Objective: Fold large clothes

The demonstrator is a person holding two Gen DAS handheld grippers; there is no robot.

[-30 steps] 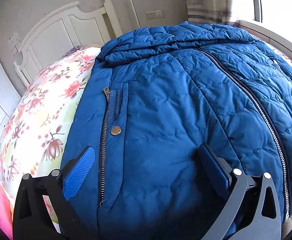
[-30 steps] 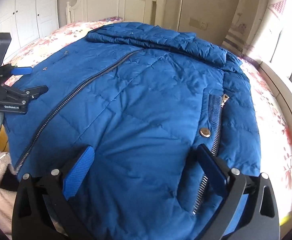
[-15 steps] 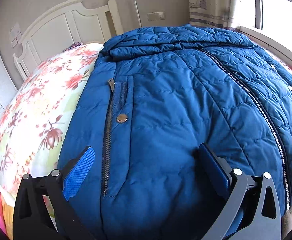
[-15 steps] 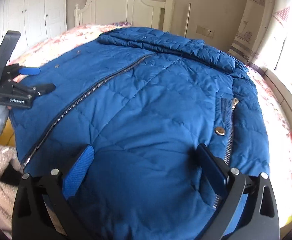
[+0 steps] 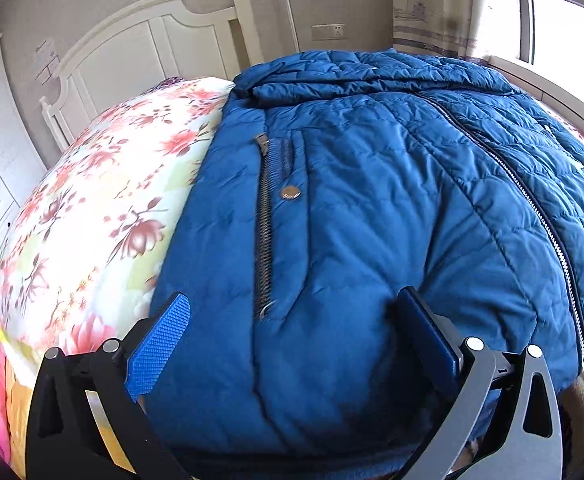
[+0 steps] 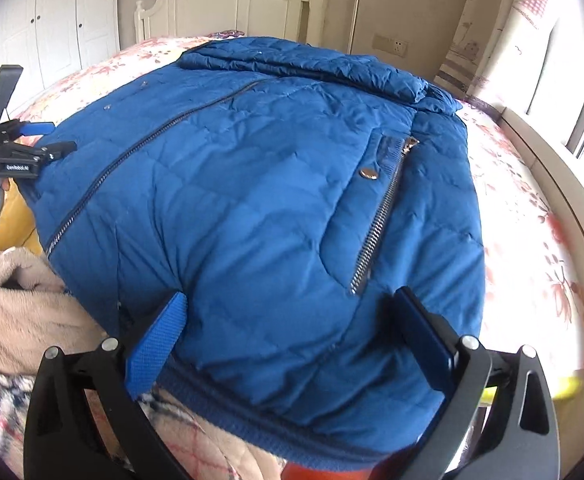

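Spread front-up across a bed with a floral pink-and-white bedspread (image 5: 91, 216): a large quilted blue puffer jacket (image 5: 372, 208), collar toward the white wooden headboard (image 5: 139, 40), hem toward both cameras. Closed along the middle by a long metal centre zipper (image 5: 532, 200); on each front panel a slanted zipped pocket (image 5: 265, 232) with a round brass snap button (image 5: 290, 193) beside it.

Left gripper (image 5: 292, 344): spread wide above the hem, blue ribbed pad (image 5: 159, 344) at the jacket's edge beside the bedspread, dark opposite finger pressing into the padding; nothing pinched between them. Seen also at the left edge of the right wrist view, over the jacket's far side.

Right gripper (image 6: 292, 336): likewise wide apart, straddling the hem just below the other pocket zipper (image 6: 380, 220), blue pad (image 6: 155, 344) at the hem near the centre zipper's lower end; fabric bulging between the fingers, not clamped.

Below the hem: beige fleece fabric (image 6: 15, 304). Behind the bed: white wardrobe doors (image 6: 51, 16) and a wall socket (image 5: 328, 32); bright window (image 5: 564, 20) on the right.
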